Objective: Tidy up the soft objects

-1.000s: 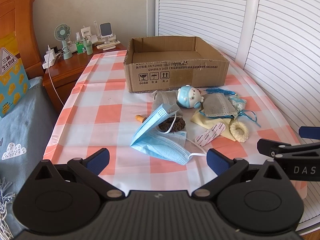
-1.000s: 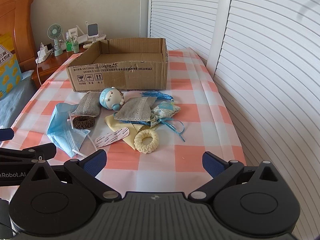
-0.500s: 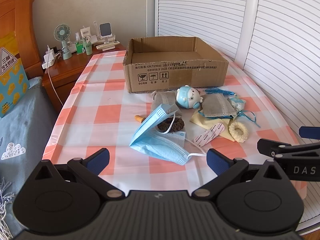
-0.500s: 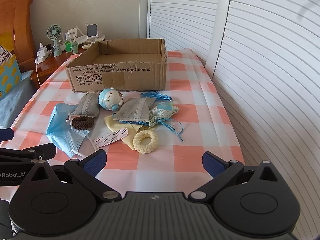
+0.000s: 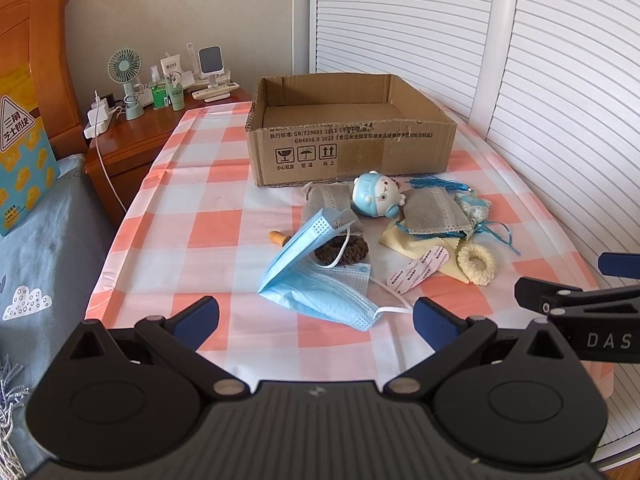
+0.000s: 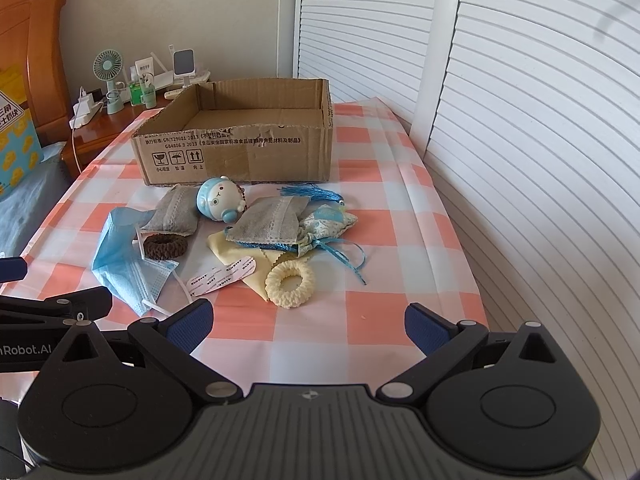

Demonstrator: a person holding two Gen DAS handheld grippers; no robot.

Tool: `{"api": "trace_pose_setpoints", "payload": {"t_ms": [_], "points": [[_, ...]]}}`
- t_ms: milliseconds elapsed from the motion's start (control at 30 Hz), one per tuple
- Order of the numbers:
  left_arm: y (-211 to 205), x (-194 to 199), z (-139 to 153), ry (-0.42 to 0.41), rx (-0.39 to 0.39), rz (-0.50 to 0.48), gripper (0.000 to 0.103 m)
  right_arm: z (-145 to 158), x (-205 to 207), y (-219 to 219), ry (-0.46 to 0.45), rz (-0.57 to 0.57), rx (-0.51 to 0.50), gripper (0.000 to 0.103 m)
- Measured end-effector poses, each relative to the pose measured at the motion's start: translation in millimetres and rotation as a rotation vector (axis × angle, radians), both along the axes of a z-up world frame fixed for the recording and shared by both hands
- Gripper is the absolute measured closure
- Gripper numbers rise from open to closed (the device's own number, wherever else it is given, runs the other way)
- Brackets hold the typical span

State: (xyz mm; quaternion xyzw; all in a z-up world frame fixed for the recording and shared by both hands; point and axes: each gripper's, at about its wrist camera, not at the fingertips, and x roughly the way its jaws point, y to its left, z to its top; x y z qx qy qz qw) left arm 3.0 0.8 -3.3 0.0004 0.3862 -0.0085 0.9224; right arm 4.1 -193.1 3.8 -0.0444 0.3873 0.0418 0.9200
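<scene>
An open, empty cardboard box (image 5: pixel 352 152) (image 6: pixel 236 156) stands at the back of the checked table. In front of it lies a pile of soft things: a blue face mask (image 5: pixel 320 280) (image 6: pixel 124 264), a brown scrunchie (image 5: pixel 344 250) (image 6: pixel 165 245), a cream scrunchie (image 5: pixel 476 264) (image 6: pixel 290 282), two grey sachets (image 5: pixel 434 212) (image 6: pixel 266 222), a blue round toy (image 5: pixel 376 200) (image 6: pixel 220 200), a yellow cloth (image 5: pixel 408 240) and a patterned pouch with blue ribbon (image 6: pixel 328 224). My left gripper (image 5: pixel 316 318) is open and empty just before the mask. My right gripper (image 6: pixel 308 322) is open and empty before the cream scrunchie.
A wooden nightstand (image 5: pixel 132 128) with a small fan, bottles and a charger stands at the back left. A bed with a blue cover (image 5: pixel 36 240) lies to the left. White louvred doors (image 5: pixel 560 80) line the right side, close to the table edge.
Both grippers have drawn back slightly from the pile and the view has tilted a little. The objects have not moved. Both grippers stay open.
</scene>
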Motion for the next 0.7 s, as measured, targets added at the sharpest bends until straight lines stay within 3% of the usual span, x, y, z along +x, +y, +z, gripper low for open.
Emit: {"api": "trace_pose_setpoints", "payload": {"t_ms": [467,700], "points": [[2,7,0,-0.016,-0.008,-0.068,0.001,3,3,1,-0.024,0.033,-0.006,0.0],[11,13,-10,-0.019,0.041,-0.121,0.001,1,8,-7,-0.06,0.119,-0.006,0.0]]}}
